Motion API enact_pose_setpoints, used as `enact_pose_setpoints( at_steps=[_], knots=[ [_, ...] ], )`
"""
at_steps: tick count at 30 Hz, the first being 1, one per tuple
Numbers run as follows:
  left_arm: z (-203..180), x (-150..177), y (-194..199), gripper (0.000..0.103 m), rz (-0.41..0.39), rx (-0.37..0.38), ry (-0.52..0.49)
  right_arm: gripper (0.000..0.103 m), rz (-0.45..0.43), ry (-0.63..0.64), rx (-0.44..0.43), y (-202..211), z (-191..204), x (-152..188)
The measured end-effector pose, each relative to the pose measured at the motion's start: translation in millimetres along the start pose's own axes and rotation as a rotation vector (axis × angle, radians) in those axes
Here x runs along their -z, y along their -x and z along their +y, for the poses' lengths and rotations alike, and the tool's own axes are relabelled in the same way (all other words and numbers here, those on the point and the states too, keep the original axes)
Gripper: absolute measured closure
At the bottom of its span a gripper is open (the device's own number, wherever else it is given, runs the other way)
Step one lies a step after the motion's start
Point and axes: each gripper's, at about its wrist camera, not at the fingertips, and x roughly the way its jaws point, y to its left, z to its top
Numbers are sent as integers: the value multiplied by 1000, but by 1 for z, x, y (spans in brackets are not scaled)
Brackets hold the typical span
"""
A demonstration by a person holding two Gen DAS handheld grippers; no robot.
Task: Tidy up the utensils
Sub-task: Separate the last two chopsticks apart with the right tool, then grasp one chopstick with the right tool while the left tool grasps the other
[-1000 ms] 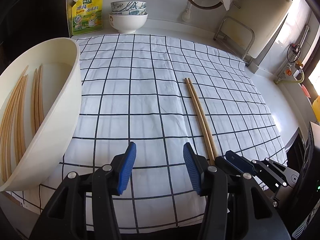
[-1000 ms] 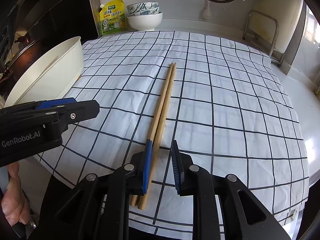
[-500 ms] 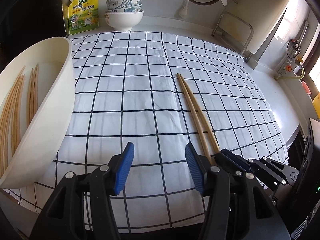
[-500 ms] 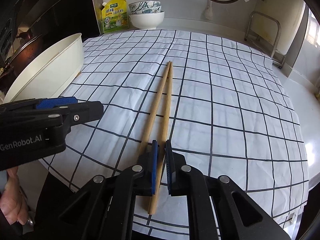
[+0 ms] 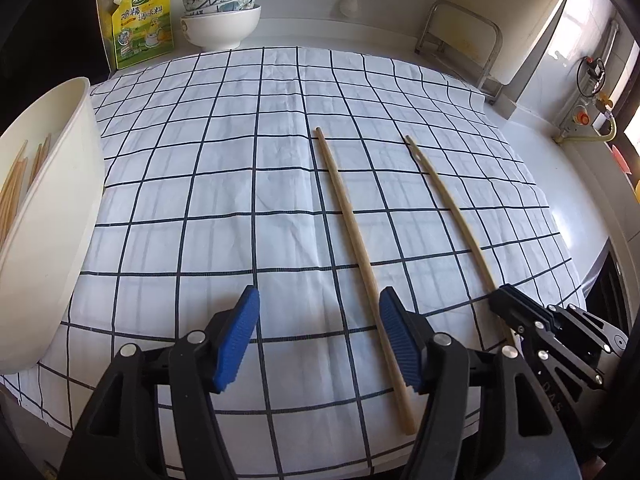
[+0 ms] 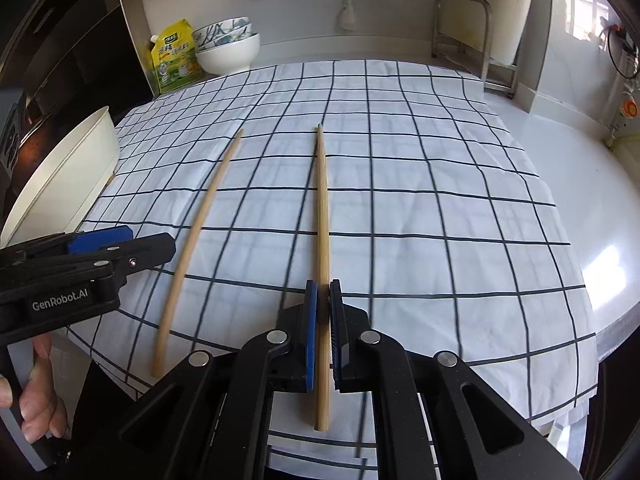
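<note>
Two chopsticks are in play. One chopstick [image 6: 323, 216] is clamped between the fingers of the right gripper [image 6: 323, 334], pointing toward 12 o'clock above the checked cloth [image 6: 420, 200]. Its mate, the loose chopstick [image 5: 356, 248], lies on the cloth on the desk, just beside the left gripper [image 5: 316, 340], whose fingers stand wide apart. At 9 o'clock sits a white tub [image 5: 52, 240] holding more chopsticks [image 5: 16, 188].

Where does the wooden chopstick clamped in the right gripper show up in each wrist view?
Left wrist: wooden chopstick at right, running into the right gripper.
Right wrist: centre, chopstick between the shut jaws.
Shared landmark: stacked white bowls at the back.
</note>
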Motion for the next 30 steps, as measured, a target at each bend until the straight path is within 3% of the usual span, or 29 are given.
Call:
enact_pose_setpoints(
  at_steps=[6,21,30],
  knots=[
    [-6,-3,-5,37,-6,-38,-10,97,-5,-36,11,3,-21,2],
    [-11,-7,-14,31,-10,-93,-22,91,-14,-12,16,-8,-19,-14],
    [-21,-9,-19,34,-32,-121,-53,91,-24,23,46,-14,-15,-20]
  ],
)
